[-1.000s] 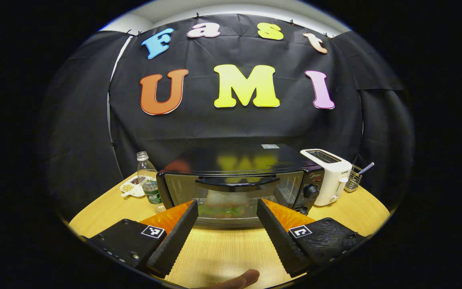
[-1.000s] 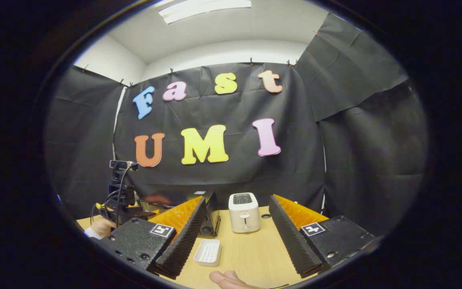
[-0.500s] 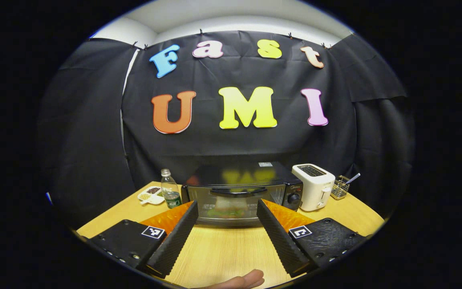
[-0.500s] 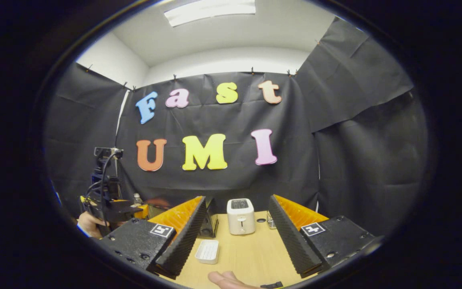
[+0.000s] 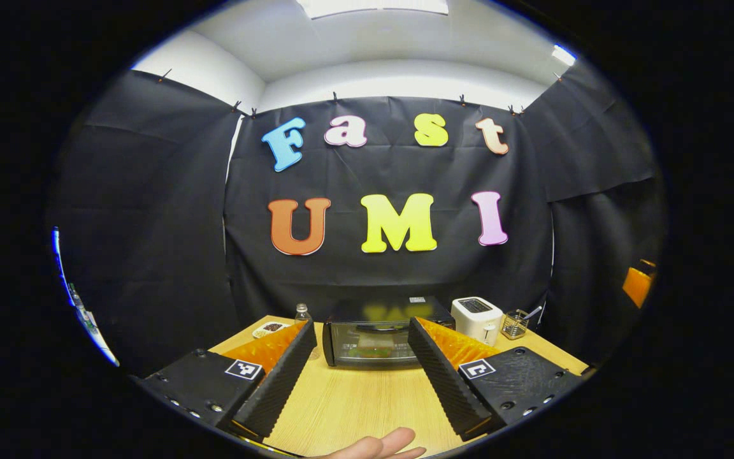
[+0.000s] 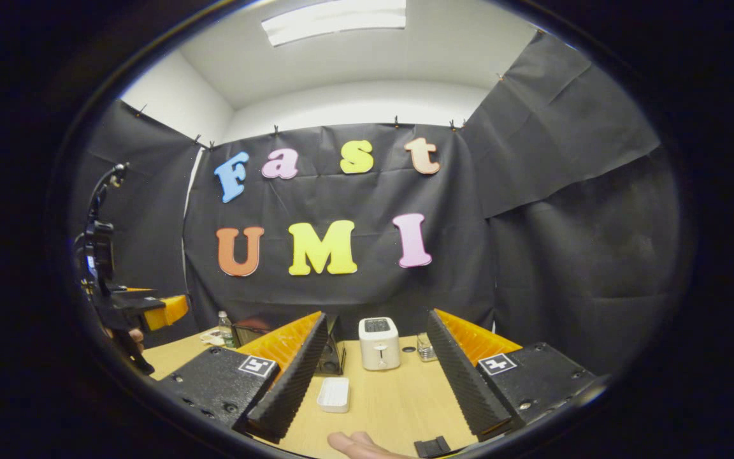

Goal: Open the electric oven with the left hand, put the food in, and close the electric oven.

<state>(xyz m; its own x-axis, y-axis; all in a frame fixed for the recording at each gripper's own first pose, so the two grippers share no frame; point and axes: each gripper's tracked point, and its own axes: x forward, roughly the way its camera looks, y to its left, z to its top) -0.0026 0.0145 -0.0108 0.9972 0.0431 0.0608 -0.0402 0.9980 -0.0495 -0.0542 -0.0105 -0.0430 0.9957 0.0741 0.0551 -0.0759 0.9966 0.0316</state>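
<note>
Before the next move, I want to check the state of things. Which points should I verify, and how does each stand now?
1. Black electric oven door shut: ok.
2. Food behind the glass: something greenish inside, cannot tell what.
3. Left hand-held gripper open, holding nothing: ok.
4. Right hand-held gripper open, holding nothing: ok.
5. White ribbed tray on the wooden table bare: ok.
6. White toaster upright beside the oven: ok.

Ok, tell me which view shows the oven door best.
The left gripper view: the electric oven faces it squarely, door shut, food behind the glass. The right gripper view catches just its side, mostly behind the right gripper's finger.
</note>
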